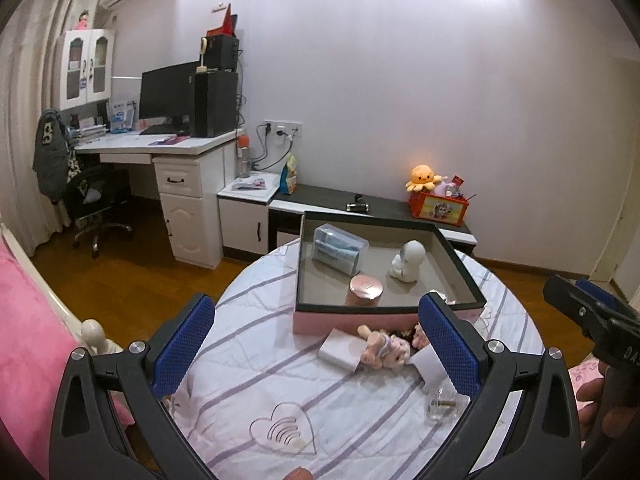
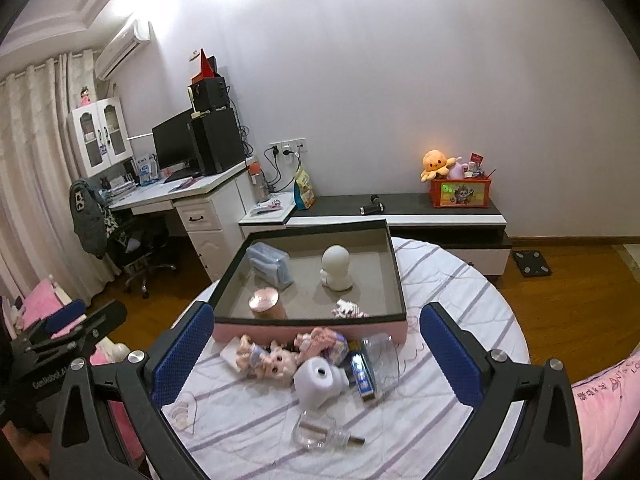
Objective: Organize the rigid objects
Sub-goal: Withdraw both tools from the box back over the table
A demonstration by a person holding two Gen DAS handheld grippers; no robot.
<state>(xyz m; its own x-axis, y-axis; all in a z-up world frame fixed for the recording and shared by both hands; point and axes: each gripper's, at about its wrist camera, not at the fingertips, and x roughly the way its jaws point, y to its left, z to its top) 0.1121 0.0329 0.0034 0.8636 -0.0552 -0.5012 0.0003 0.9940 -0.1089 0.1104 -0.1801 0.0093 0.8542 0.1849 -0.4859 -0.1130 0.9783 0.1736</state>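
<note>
Both grippers empty, jaws spread wide: left gripper [image 1: 316, 344], right gripper [image 2: 316, 350], hovering over round worktop [image 2: 460, 280]. Pink box [image 2: 312, 330] already holds four pieces: round pink tin [image 2: 267, 303], white figurine [image 2: 337, 268], clear case [image 2: 269, 265], small pink-white piece [image 2: 349, 309]. Sorting appears mid-way; loose pile remains just before box front wall. Likely next pick: clear bottle [image 2: 320, 432], lying on side nearest right gripper, long axis roughly left-right, metal tip pointing right. Grasp needs jaws across its body.

A left hand-held gripper [image 1: 316, 344] hovers with blue pads spread wide above a striped round worktop [image 1: 248, 360]. Ahead, a pink box [image 1: 360, 320] holds a white figurine [image 1: 408, 260], a pink tin [image 1: 365, 289] and a clear case [image 1: 339, 249]. Dolls [image 1: 384, 350] lie just before the box.
</note>
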